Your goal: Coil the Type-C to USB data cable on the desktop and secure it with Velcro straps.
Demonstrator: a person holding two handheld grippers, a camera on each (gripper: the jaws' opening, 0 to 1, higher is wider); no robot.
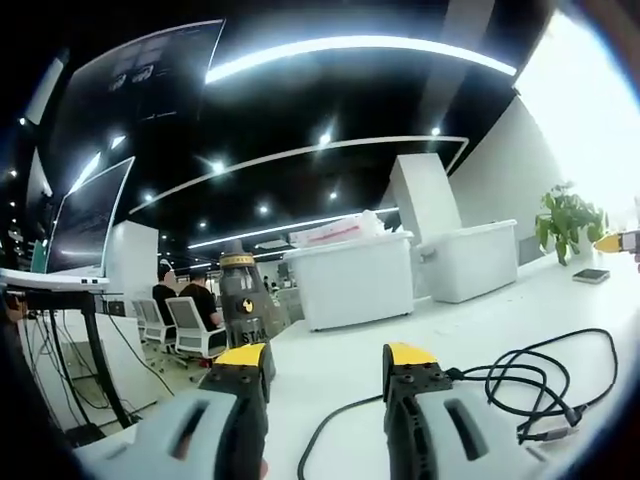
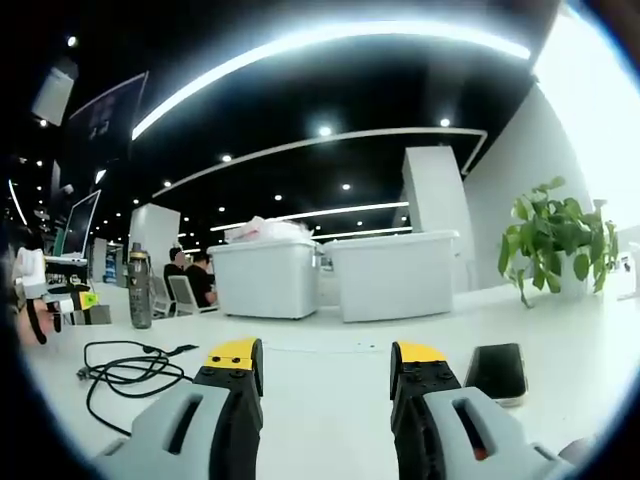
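A black data cable [image 1: 545, 385] lies in loose loops on the white desktop [image 1: 330, 385], just right of my left gripper [image 1: 325, 358], and one strand runs under its right jaw. The left jaws stand open and hold nothing. In the right gripper view the same cable [image 2: 125, 368] lies at the left, apart from my right gripper [image 2: 325, 358], which is open and holds nothing. The tip of the right gripper [image 1: 620, 241] shows at the far right edge of the left gripper view. The left gripper [image 2: 60, 305] enters the right gripper view at the far left. I see no Velcro strap.
A dark phone [image 2: 497, 372] lies by the right jaw of my right gripper. A dark bottle [image 1: 240, 300] stands ahead of the left gripper. Two white storage bins [image 2: 330, 275] and a potted plant [image 2: 555, 245] stand at the back. People [image 1: 185, 295] sit at desks beyond.
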